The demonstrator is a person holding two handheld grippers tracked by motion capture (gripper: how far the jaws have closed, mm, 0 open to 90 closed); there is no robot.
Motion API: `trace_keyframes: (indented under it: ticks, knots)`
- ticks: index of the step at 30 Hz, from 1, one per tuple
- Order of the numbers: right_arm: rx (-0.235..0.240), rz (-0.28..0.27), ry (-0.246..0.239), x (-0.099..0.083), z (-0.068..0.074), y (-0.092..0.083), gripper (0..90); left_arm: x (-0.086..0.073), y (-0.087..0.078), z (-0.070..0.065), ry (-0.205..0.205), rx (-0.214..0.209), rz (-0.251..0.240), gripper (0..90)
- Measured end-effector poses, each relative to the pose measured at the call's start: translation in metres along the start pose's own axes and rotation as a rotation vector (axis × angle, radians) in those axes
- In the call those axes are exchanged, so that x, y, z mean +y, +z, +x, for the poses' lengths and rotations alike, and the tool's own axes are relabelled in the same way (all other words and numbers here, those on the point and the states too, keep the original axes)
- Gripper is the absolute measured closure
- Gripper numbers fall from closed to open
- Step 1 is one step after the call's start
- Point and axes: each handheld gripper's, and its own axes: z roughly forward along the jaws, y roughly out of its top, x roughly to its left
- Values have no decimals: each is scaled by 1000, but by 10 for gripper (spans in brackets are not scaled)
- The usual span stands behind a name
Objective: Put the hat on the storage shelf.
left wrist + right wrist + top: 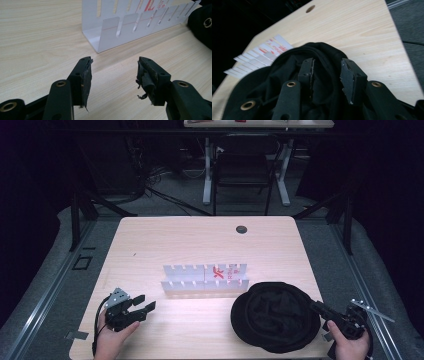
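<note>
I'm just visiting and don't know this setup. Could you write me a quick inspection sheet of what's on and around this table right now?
Surface: light wooden table, with a round dark hole near its far edge.
Job's things: white slotted rack with red print at mid-table; black cap lying inside up, to the rack's right.
Clutter: nothing seen.
Grippers: left gripper open, over bare wood, aimed at the rack; right gripper open, its fingers either side of the cap's rim, not closed.
Cables: black cable trailing from the left gripper; more cables on the floor behind.
Surroundings: dark room, black chair, white desk legs beyond.
</note>
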Motion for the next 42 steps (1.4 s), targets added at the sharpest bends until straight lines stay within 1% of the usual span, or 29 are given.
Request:
trace_keyframes:
  ticks: [1, 2, 3, 4, 5, 6, 8, 9, 11, 12, 15, 16, 23, 24, 26, 29, 31, 32, 33, 37, 38, 39, 40, 41, 42]
  knots:
    - [2, -12, 2, -1, 0, 1, 622, 0, 0, 0, 0, 0, 0, 454]
    - [-16, -11, -13, -1, 0, 1, 622, 0, 1, 0, 7, 5, 2, 454]
    - [-16, -11, -13, -1, 0, 1, 622, 0, 2, 0, 12, 8, 6, 454]
    - [-35, 5, -35, -1, -1, 0, 622, -1, 3, 0, 11, 6, 16, 454]
    - [-32, -9, -29, -1, -1, 0, 621, -1, 4, 0, 10, 6, 21, 454]
    - [-45, 3, -40, 0, -1, -2, 623, -1, 5, -1, 13, 8, 23, 454]
    - [-41, -5, -40, -1, -1, -2, 622, -1, 5, -1, 7, 7, 23, 454]
    - [-52, 4, -49, -1, -2, -2, 624, -1, 5, -1, 7, 7, 23, 454]
    - [-53, 12, -52, -1, -2, -2, 626, -1, 5, -1, 3, 4, 19, 454]
    - [-56, 23, -58, -1, -1, -1, 626, -1, 4, -1, 5, 5, 19, 454]
    - [-68, 31, -72, -1, 3, 1, 626, -1, 3, -1, -4, 6, 16, 455]
    - [-82, 42, -83, 0, 5, 1, 626, -1, 2, -1, -6, 5, 13, 455]
    - [-82, 53, -82, 3, 8, 2, 628, -1, 1, 0, -22, 12, 11, 456]
    - [-89, 60, -88, 3, 8, 3, 629, -1, 1, 1, -25, 7, 9, 456]
    - [-113, 101, -104, 8, 12, 1, 635, -1, 1, 0, -29, 7, 3, 458]
    - [-117, 98, -95, 11, 15, 3, 644, -1, 0, -1, -28, 2, 10, 457]
    - [-123, 114, -93, 16, 18, 4, 651, -1, 1, -1, -26, 0, 14, 458]
    - [-130, 142, -103, 19, 21, 6, 653, -1, 1, -1, -27, -2, 14, 457]
    - [-138, 148, -106, 20, 22, 7, 653, -1, 1, -2, -28, -3, 15, 457]
    - [-167, 210, -156, 28, 31, 11, 640, -1, 2, -2, -30, -5, 12, 457]
    - [-178, 220, -172, 30, 32, 12, 636, -1, 2, -2, -29, -5, 13, 457]
    - [-177, 221, -179, 31, 34, 12, 633, -1, 2, -2, -29, -5, 13, 457]
    - [-187, 233, -190, 33, 35, 13, 628, -2, 2, -2, -30, -4, 13, 457]
    - [-206, 251, -207, 35, 36, 12, 627, -2, 2, -2, -29, -5, 13, 458]
    - [-192, 246, -201, 36, 38, 13, 626, -2, 2, -2, -30, -4, 15, 457]
